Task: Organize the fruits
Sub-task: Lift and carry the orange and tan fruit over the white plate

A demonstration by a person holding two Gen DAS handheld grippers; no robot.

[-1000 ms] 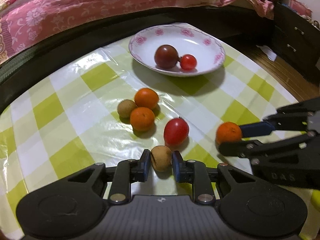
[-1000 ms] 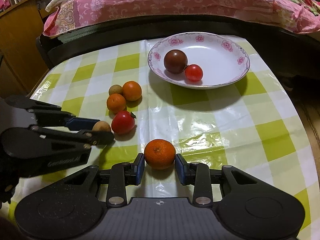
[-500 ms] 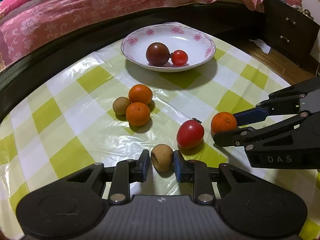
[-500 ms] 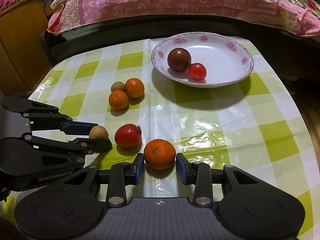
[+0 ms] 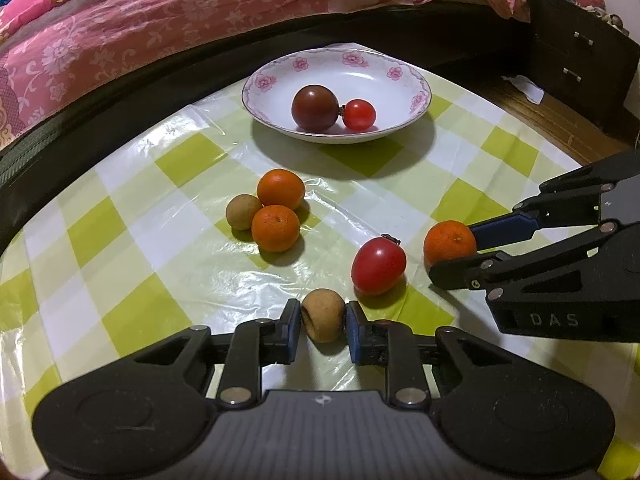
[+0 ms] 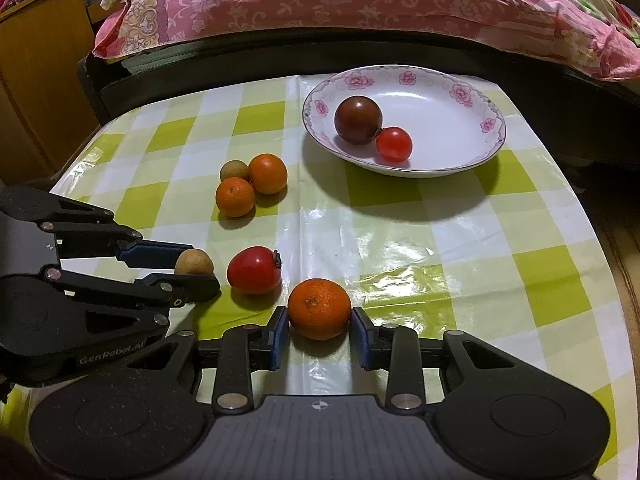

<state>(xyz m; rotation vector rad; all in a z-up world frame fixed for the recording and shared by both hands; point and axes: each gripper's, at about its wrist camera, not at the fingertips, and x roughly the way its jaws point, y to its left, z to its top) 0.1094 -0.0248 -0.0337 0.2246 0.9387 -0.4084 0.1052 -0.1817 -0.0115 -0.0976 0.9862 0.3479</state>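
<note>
My left gripper [image 5: 323, 322] is shut on a small brown longan [image 5: 322, 315]; it also shows in the right wrist view [image 6: 193, 263]. My right gripper [image 6: 320, 322] is shut on an orange tangerine [image 6: 319, 308], seen from the left wrist view [image 5: 449, 242] too. A red tomato [image 5: 378, 266] lies on the cloth between the two grippers. Two tangerines [image 5: 280, 189] [image 5: 275, 227] and another longan [image 5: 243, 211] sit grouped mid-table. A white floral plate [image 5: 404, 80] at the back holds a dark tomato [image 5: 314, 107] and a cherry tomato [image 5: 359, 114].
The table has a green-and-white checked plastic cloth [image 6: 440, 240]. A bed with a pink quilt [image 5: 160, 20] runs behind the table. A dark drawer unit [image 5: 580, 60] stands at the right, and a wooden cabinet [image 6: 36, 80] at the left.
Both grippers have drawn back from the plate with their fruits held. The red tomato now lies apart from the left gripper, to its right.
</note>
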